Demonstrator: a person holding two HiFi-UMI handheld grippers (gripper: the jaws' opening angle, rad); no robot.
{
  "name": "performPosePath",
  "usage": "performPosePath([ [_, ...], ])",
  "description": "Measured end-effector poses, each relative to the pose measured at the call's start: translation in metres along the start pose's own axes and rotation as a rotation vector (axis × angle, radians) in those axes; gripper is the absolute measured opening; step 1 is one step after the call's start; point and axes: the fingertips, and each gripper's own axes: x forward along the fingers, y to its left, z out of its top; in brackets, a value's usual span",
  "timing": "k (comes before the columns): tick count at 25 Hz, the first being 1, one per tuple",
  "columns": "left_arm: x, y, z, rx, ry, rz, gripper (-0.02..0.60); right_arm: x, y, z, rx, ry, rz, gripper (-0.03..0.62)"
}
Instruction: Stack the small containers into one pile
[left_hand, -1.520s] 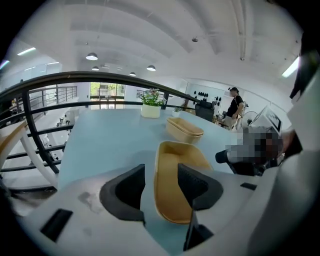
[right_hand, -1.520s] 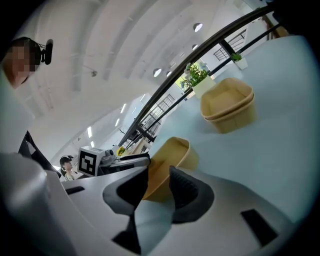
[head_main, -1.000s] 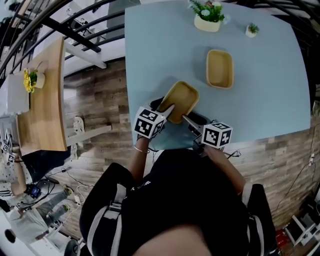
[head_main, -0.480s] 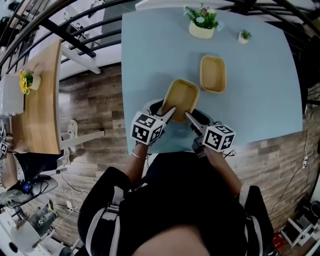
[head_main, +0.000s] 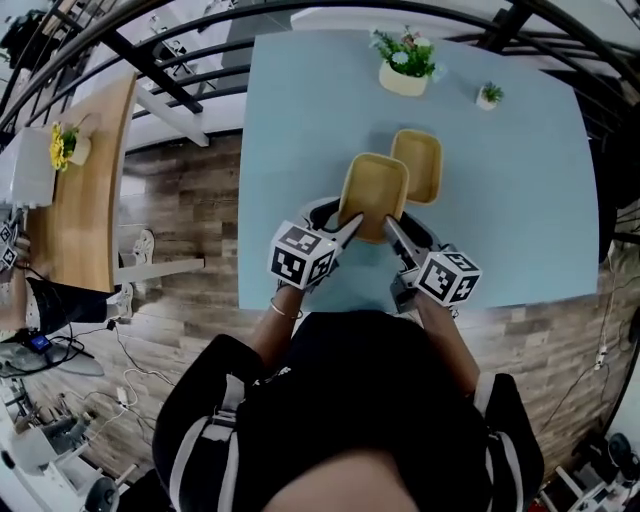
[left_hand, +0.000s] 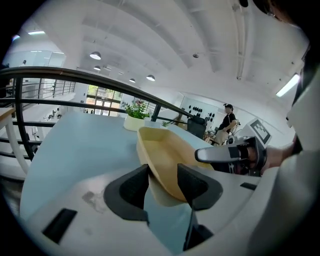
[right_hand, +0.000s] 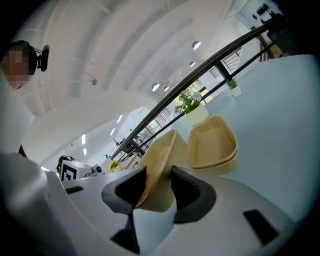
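Both grippers carry one tan rectangular container (head_main: 372, 194) above the blue table (head_main: 300, 120). My left gripper (head_main: 345, 226) is shut on the near left rim of that container (left_hand: 165, 160). My right gripper (head_main: 390, 228) is shut on its near right rim, where the held container (right_hand: 159, 167) stands tilted between the jaws. A second tan container (head_main: 422, 163) lies on the table just beyond and right of the held one, partly overlapped by it in the head view. In the right gripper view this second container (right_hand: 214, 145) sits right of the held one.
A white planter with flowers (head_main: 404, 64) and a tiny potted plant (head_main: 488, 96) stand at the table's far edge. A wooden side table (head_main: 85, 190) is off to the left over wood flooring. A person (left_hand: 227, 125) stands far off.
Both grippers have carried the held container forward and to the right, so it now partly overlaps the second container; a gap lay between them before.
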Motion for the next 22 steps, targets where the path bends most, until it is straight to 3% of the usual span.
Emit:
performPosePath([
  [10, 0.043, -0.024, 0.032, -0.015, -0.024, -0.010, 0.181, -0.018, -0.033, 0.058, -0.019, -0.068, 0.005, 0.156],
  [22, 0.092, -0.033, 0.055, -0.022, -0.027, -0.011, 0.181, -0.020, -0.078, 0.092, 0.005, -0.083, -0.031, 0.156],
])
